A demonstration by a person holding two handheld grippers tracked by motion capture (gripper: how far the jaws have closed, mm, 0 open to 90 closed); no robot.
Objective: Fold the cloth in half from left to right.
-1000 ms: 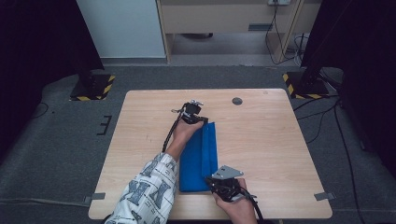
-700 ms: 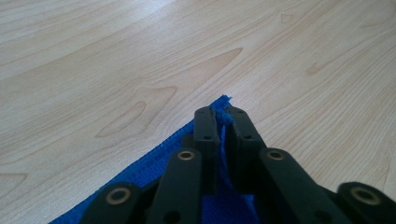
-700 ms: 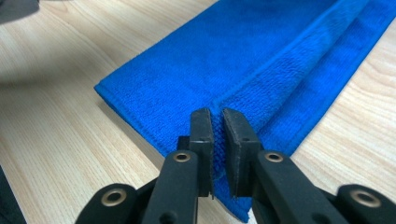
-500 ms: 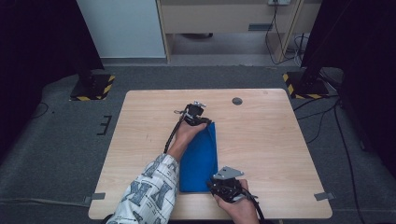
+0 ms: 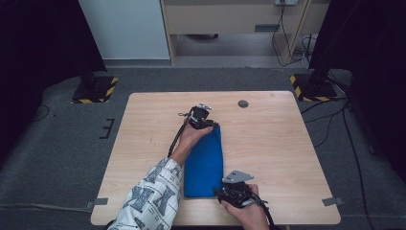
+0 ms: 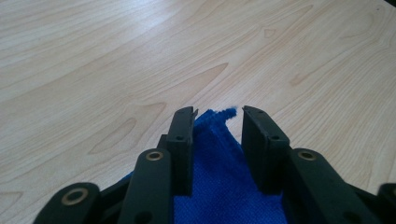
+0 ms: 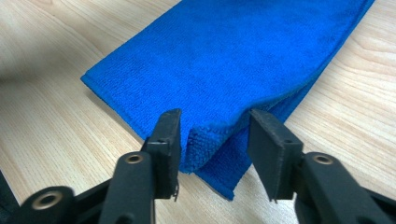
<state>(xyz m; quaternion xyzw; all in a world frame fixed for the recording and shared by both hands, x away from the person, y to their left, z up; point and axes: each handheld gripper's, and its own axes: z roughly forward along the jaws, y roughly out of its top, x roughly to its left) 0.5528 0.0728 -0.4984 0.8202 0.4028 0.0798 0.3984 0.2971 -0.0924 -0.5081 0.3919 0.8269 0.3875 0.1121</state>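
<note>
In the high view, the blue cloth (image 5: 205, 163) lay folded mid-table, the left gripper (image 5: 205, 121) at its 12 o'clock corner and the right gripper (image 5: 230, 189) at its 5 o'clock corner, probably to fold it again. The left gripper view showed spread jaws straddling that corner. The right gripper view showed parted jaws around a lifted layer edge.

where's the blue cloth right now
In the high view the blue cloth lies folded mid-table, between the left gripper at its far end and the right gripper at its near corner.
</note>
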